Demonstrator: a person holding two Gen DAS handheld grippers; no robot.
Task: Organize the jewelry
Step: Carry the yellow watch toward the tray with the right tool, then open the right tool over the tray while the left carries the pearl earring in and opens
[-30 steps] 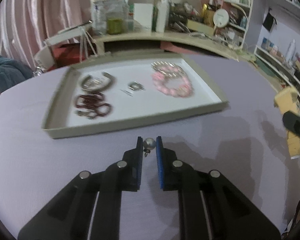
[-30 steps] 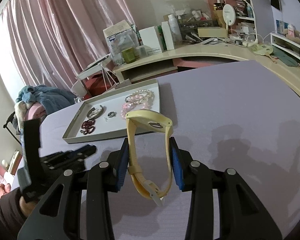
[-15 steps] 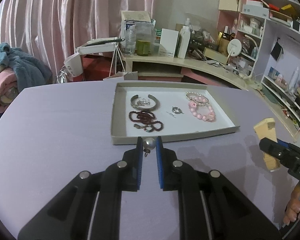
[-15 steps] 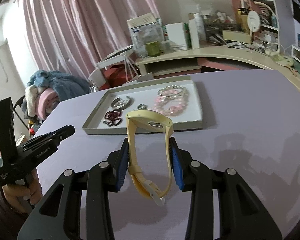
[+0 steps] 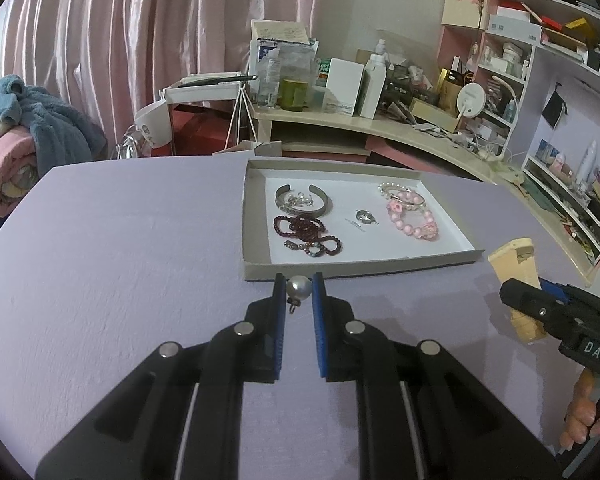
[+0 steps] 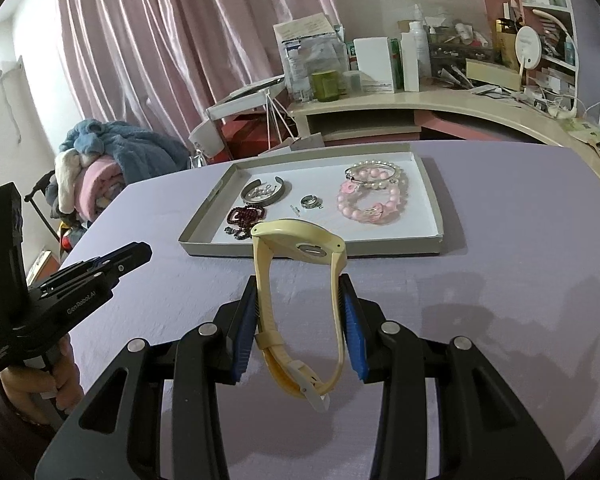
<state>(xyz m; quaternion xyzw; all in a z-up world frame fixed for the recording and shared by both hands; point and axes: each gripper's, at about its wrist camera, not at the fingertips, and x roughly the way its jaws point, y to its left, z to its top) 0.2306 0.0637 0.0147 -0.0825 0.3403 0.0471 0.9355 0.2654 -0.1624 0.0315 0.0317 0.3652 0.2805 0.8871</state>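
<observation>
My left gripper [image 5: 299, 288] pinches a pearl [image 5: 299, 287], small, round and slippery, by its sides; my right gripper [image 6: 300, 312] clamps a watch [image 6: 300, 304] by its soft bendy strap. Both hang near the tray [image 6: 308, 249], mid-worktop.

Both wrist views low over the table, facing the shared tray [image 5: 256, 216] [image 6: 432, 200]

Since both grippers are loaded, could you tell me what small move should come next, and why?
Probably ease the left gripper forward over the tray rim, because its pearl pendant hangs just short of the near wall, and bare white floor lies beyond the dark red bead bracelet.
</observation>
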